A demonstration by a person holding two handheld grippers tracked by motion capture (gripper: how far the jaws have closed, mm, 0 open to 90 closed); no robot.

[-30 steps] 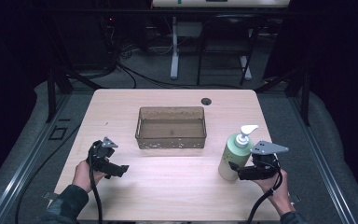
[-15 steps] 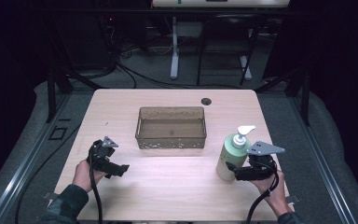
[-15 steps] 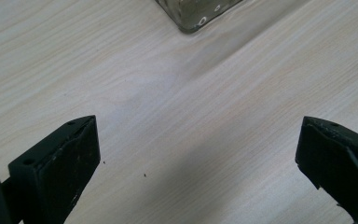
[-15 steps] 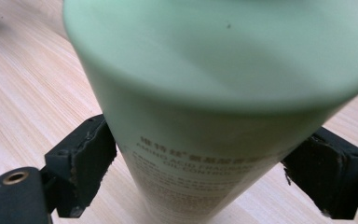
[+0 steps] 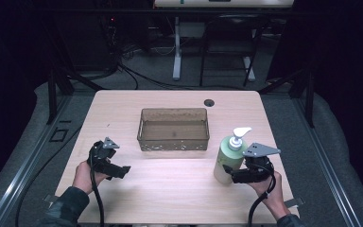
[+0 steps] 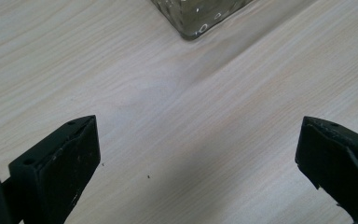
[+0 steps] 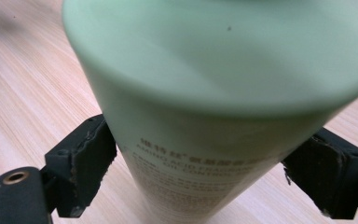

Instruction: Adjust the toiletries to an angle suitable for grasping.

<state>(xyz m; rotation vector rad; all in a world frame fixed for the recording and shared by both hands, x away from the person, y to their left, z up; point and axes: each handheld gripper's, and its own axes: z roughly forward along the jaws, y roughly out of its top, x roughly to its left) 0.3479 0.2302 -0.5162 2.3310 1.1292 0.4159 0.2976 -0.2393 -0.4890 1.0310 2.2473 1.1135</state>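
Observation:
A pale green pump bottle with a white pump head stands on the wooden table at the front right. My right gripper is shut on the bottle's lower body. In the right gripper view the bottle sits between the two jaws, and printed text shows low on it. My left gripper hovers open at the front left, held by a hand. The left gripper view has bare wood between its wide-apart jaws.
A clear brownish plastic bin sits at the table's centre, and its corner shows ahead of the left gripper. A dark round hole marks the far edge. Cables and stand legs lie beyond the table.
My right gripper and the green bottle have shifted a little to the left together. The left gripper has stayed put.

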